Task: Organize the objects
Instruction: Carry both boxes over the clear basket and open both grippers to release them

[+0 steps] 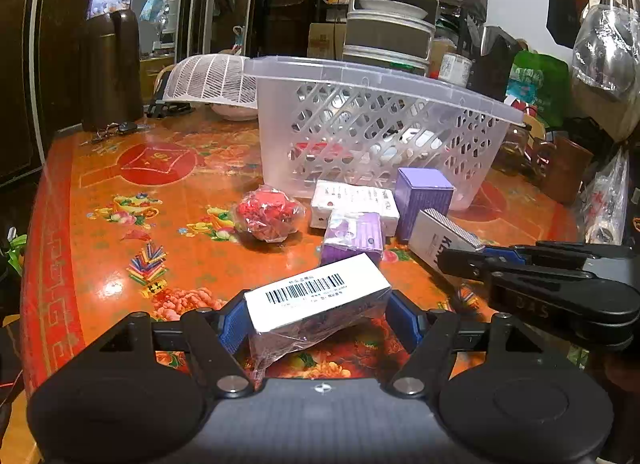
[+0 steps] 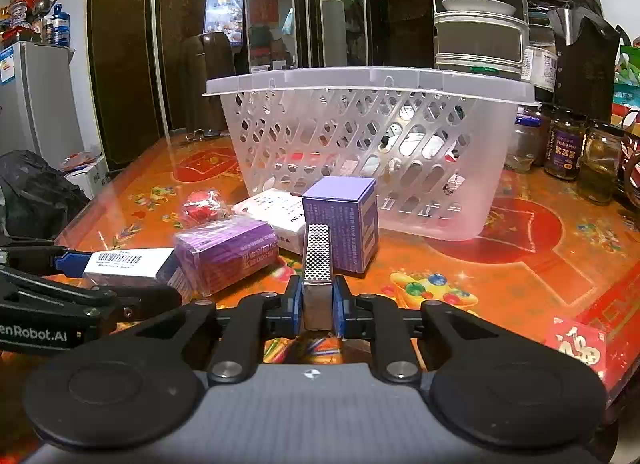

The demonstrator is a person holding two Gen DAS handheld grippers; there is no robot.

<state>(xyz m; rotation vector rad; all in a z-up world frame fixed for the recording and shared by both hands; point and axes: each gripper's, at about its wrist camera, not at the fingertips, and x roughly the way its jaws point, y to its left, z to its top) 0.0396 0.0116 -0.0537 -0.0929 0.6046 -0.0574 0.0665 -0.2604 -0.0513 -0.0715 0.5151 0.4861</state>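
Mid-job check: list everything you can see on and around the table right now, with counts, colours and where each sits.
basket: 1, clear plastic, centre of table, items inside
barcode box: 1, white, wrapped, in left gripper
silver box: 1, metallic, in right gripper
purple boxes: 2, one upright, one lying, before basket
white box: 1, against basket
red bundle: 1, bagged, left of boxes
jars: several, dark, right of basket
table: 1, orange-red patterned
left gripper: shut
right gripper: shut

"enRobot.AI" marks the left gripper (image 2: 70,260); "DAS" marks the right gripper (image 1: 460,264).
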